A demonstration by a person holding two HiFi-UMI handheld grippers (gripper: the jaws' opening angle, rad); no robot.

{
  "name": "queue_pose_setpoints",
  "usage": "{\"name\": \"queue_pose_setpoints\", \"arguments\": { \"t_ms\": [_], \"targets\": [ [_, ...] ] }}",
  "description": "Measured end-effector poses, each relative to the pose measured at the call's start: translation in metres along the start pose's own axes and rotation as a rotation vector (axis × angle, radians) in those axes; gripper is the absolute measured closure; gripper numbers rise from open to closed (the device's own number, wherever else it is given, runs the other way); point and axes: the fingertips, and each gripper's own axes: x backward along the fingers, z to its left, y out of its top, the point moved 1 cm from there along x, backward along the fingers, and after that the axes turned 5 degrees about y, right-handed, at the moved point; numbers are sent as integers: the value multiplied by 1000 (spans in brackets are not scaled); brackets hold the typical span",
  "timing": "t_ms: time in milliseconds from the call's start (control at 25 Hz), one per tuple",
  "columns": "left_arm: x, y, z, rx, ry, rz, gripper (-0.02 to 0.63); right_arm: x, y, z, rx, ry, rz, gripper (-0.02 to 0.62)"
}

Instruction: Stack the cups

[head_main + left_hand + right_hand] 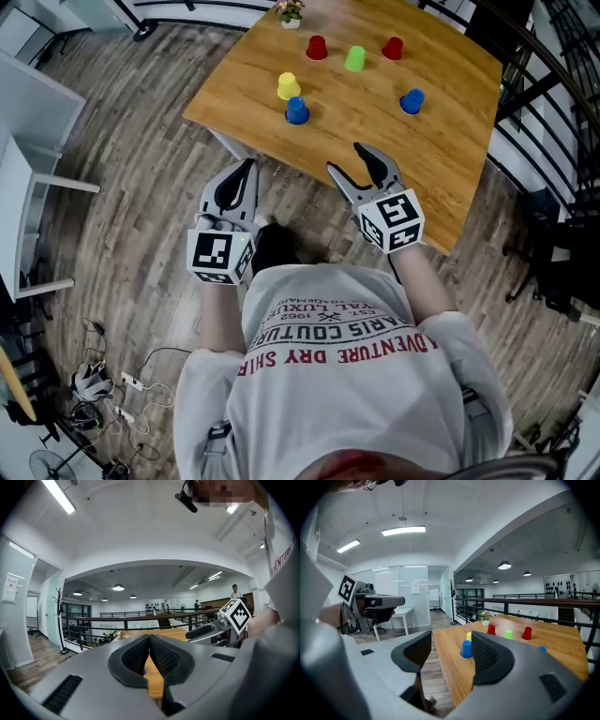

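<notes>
Table (441, 141): wood, smooth, slight sheen
Floor (131, 187): grey wood-grain planks, matt
Blue cup (296, 111), yellow cup (288, 85): smooth opaque plastic
Left gripper (248, 167), right gripper (345, 157): matt grey plastic shells
Pads (486, 656): black, finely ribbed, rubbery
Shirt (347, 375): pale cloth, printed lettering

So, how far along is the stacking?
Nothing is stacked yet. Six cups stand singly on the table: left red cup, right red cup, green cup, yellow cup, left blue cup, right blue cup. Nothing is in hand: left gripper shut, right gripper open, both empty. All stacking remains.
</notes>
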Motion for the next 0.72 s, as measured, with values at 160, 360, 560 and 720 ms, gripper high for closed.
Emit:
{"name": "queue_pose_setpoints", "arguments": {
  "t_ms": [160,360,560,720],
  "targets": [
    [-49,-8,23,6,-56,8,589,-33,1,-23,-14,-32,31,336],
    [-113,-11,51,24,-166,5,589,-75,6,-55,-44,-109,75,336],
    [-172,-11,81,17,-302,7,589,-127,11,-79,-86,-159,150,336],
    [-212,-15,109,-18,-401,-9,589,-184,9,-92,-92,-164,223,336]
  ]
}}
